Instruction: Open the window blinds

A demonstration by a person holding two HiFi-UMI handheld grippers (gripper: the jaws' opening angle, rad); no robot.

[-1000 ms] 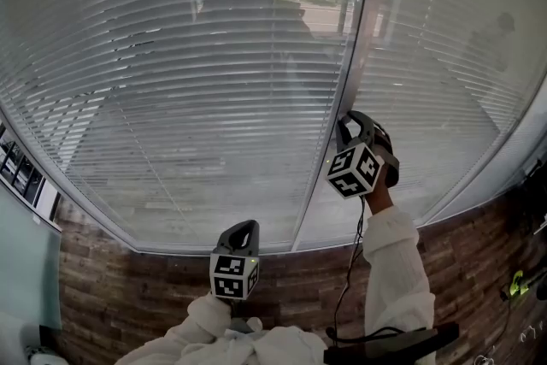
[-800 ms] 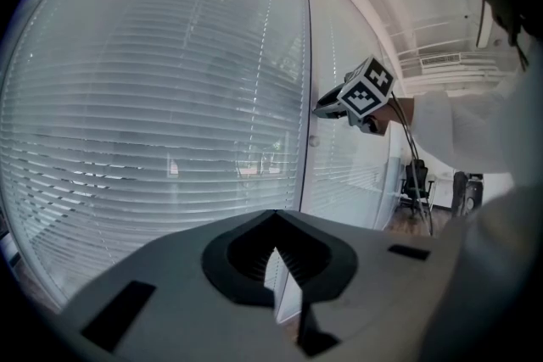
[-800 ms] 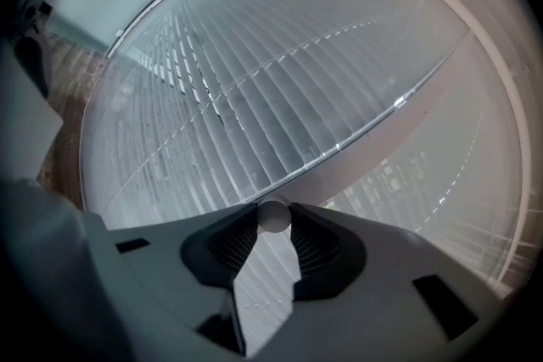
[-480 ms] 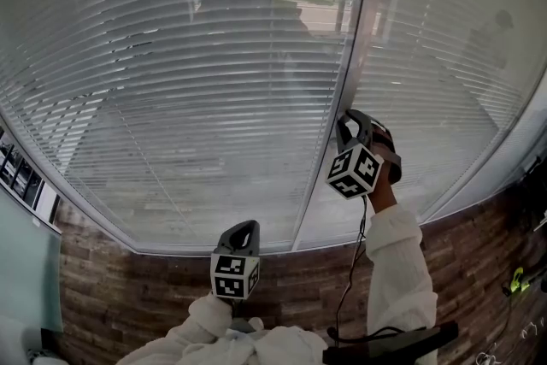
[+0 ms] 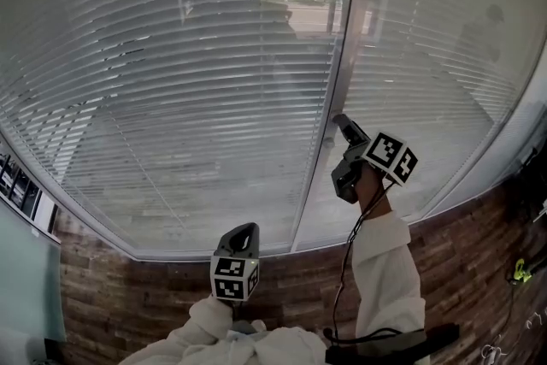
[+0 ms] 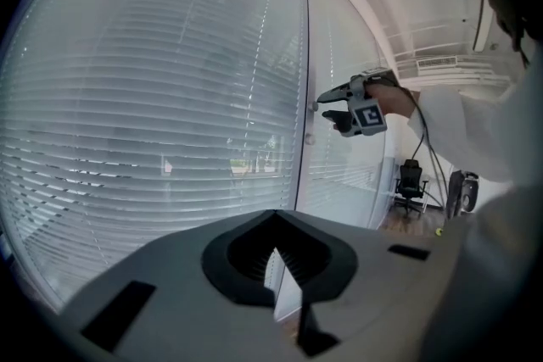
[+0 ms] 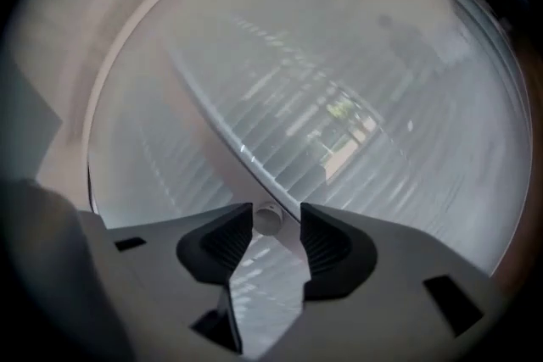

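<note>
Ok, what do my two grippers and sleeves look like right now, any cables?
The left hand-held gripper and the right hand-held gripper have grey bodies and black ribbed pads; each carries a white cube with black square markers. A black cable trails from the right one. Both sleeves are white. The right jaws have just been opening, a small pale knob between them.

Head view: high behind both hands, facing window blinds [image 5: 171, 81] at mid distance; left claw [image 5: 244, 229] low centre, right claw [image 5: 338, 148] at mullion [image 5: 340, 55]; left gripper view: low, further back, facing blinds, catches right claw side-on; right gripper view: rolled, hard against mullion, knob [image 7: 268, 219] between jaws just opened wider; mullion shared by all three.
</note>
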